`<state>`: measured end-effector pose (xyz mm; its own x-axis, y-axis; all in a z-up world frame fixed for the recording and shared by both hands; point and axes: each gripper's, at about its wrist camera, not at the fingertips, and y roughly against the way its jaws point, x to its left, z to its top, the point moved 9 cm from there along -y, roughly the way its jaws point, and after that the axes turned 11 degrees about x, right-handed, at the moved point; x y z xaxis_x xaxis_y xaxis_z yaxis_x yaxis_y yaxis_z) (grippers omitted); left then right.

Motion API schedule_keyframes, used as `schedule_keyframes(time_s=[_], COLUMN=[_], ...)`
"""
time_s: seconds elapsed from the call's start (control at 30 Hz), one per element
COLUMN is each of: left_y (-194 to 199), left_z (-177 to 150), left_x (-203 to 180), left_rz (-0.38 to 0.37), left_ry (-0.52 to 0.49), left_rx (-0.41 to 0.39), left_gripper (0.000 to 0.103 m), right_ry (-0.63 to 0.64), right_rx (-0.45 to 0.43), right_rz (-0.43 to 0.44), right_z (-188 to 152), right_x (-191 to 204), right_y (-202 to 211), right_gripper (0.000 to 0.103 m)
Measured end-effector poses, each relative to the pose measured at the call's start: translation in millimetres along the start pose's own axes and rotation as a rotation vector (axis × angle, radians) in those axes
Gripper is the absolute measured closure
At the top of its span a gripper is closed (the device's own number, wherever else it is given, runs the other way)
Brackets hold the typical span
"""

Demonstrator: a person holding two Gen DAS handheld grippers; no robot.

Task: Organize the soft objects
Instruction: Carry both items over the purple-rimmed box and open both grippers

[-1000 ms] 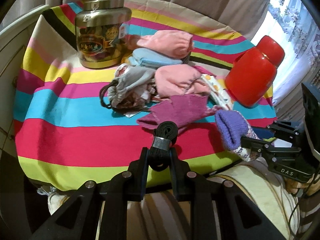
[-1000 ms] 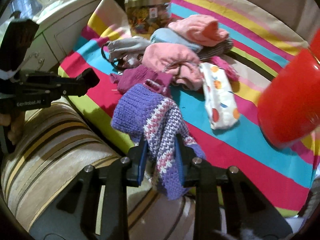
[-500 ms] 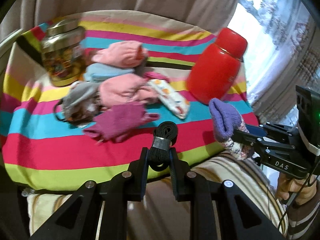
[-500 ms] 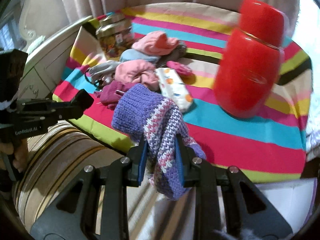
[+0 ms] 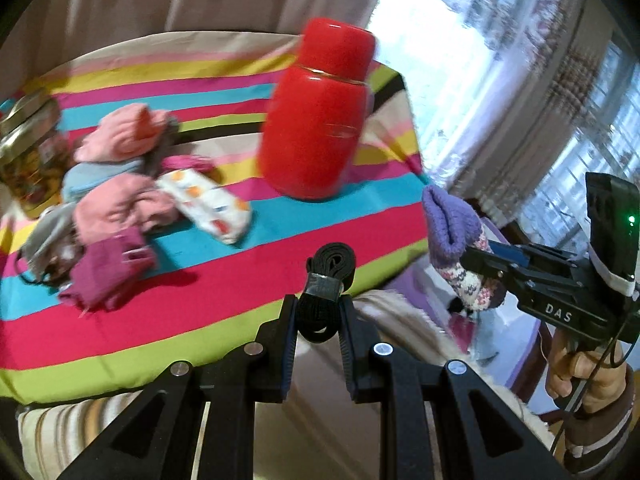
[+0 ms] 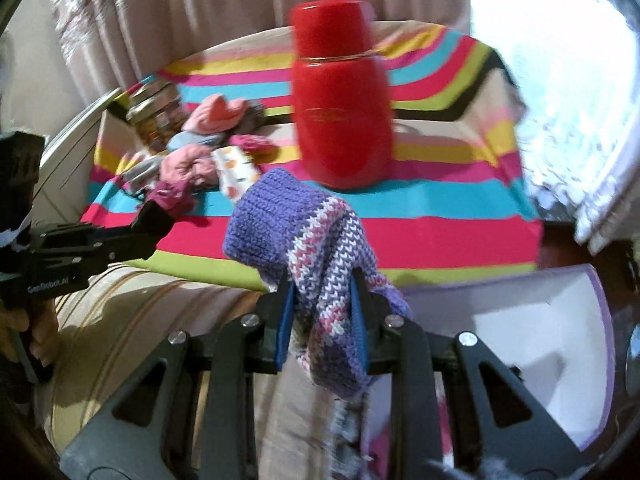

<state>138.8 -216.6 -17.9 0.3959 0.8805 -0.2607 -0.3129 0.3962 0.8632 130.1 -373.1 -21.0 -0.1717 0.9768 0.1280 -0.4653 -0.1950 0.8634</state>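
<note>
Far left on the striped cloth (image 5: 224,280): a tin jar (image 5: 28,152), then a heap of small soft pieces (image 5: 120,184), then a red flask (image 5: 316,120) standing upright. Left gripper (image 5: 318,308) pinches a coiled black strap (image 5: 326,276), held off the cloth's near edge. Right gripper (image 6: 320,312) clamps a purple knit sock (image 6: 296,232) above a white box (image 6: 520,320).

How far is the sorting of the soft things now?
Nothing visibly put away yet. In hand: left tongs grip a black strap bundle; right tongs grip a purple knitted sock. Left: the pile of socks on the striped cloth, beside the red flask.
</note>
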Motion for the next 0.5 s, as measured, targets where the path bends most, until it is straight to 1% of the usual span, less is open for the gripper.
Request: schedule_keyframes(time_s=[0.27, 0.5], left_y=[-18, -36], left_z=[8, 10], left_x=[-71, -123], left_rz=[-0.056, -0.108], left_ry=[-0.117, -0.179], left_rx=[0.034, 0.071], left_gripper=[0.082, 0.082], right_ry=[-0.125, -0.212], right_rx=[-0.022, -0.032], right_rz=[-0.112, -0.178], right_z=[-21, -39], right_x=[-67, -108], right_y=[29, 45], right_gripper=[0.073, 0.073])
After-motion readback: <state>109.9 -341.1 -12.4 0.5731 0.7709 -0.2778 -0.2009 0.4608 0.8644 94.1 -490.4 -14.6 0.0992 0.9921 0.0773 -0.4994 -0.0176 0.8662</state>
